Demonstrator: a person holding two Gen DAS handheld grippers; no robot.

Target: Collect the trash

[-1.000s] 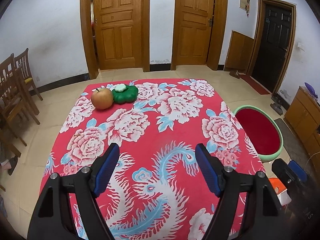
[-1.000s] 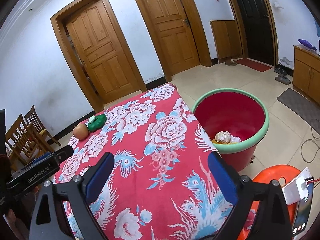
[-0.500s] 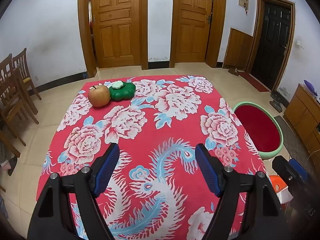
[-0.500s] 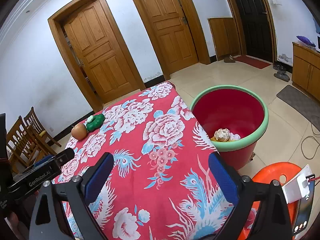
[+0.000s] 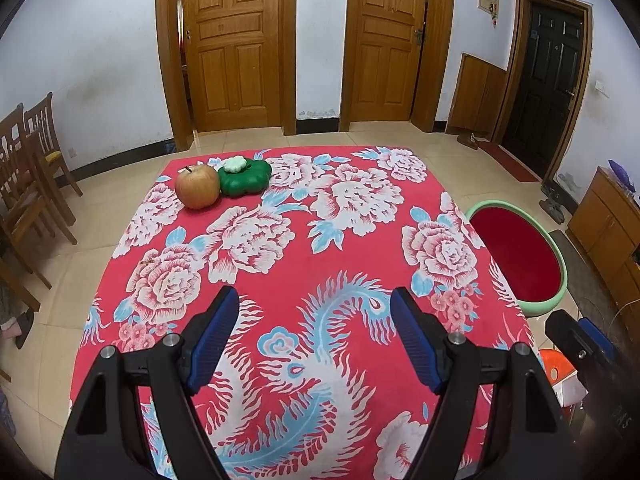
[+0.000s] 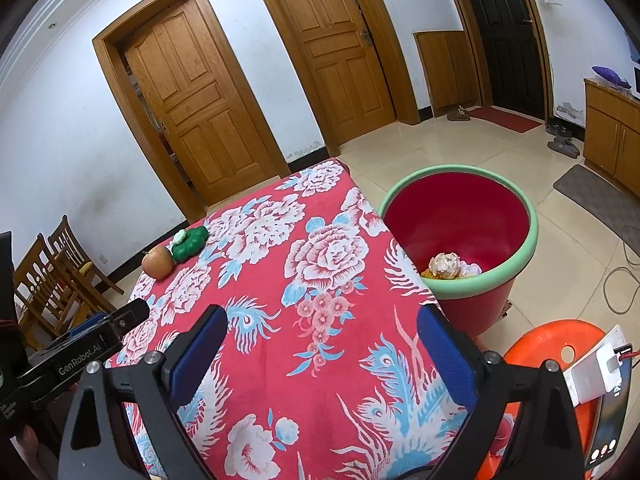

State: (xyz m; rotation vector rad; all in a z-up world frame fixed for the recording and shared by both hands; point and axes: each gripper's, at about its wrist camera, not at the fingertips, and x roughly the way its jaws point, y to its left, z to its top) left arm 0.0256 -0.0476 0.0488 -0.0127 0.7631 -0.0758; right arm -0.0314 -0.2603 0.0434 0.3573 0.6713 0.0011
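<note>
A red bin with a green rim (image 6: 460, 220) stands on the floor at the table's right side; crumpled peel and paper trash (image 6: 444, 266) lie inside it. The bin also shows in the left wrist view (image 5: 520, 256). An apple (image 5: 197, 191) and a green pumpkin-shaped object (image 5: 245, 177) with a small white piece (image 5: 234, 165) on top sit at the table's far left; they also show in the right wrist view, apple (image 6: 157, 262), green object (image 6: 190, 243). My left gripper (image 5: 314, 338) and my right gripper (image 6: 322, 354) are open and empty above the near table.
The table has a red floral cloth (image 5: 320, 240). An orange stool (image 6: 560, 340) with a phone stands at the near right. Wooden chairs (image 5: 28, 176) stand at the left. A wooden cabinet (image 6: 612, 136) is at the far right wall.
Both grippers have risen and drawn back a little from the table, so more of it shows. Both stay open and empty.
</note>
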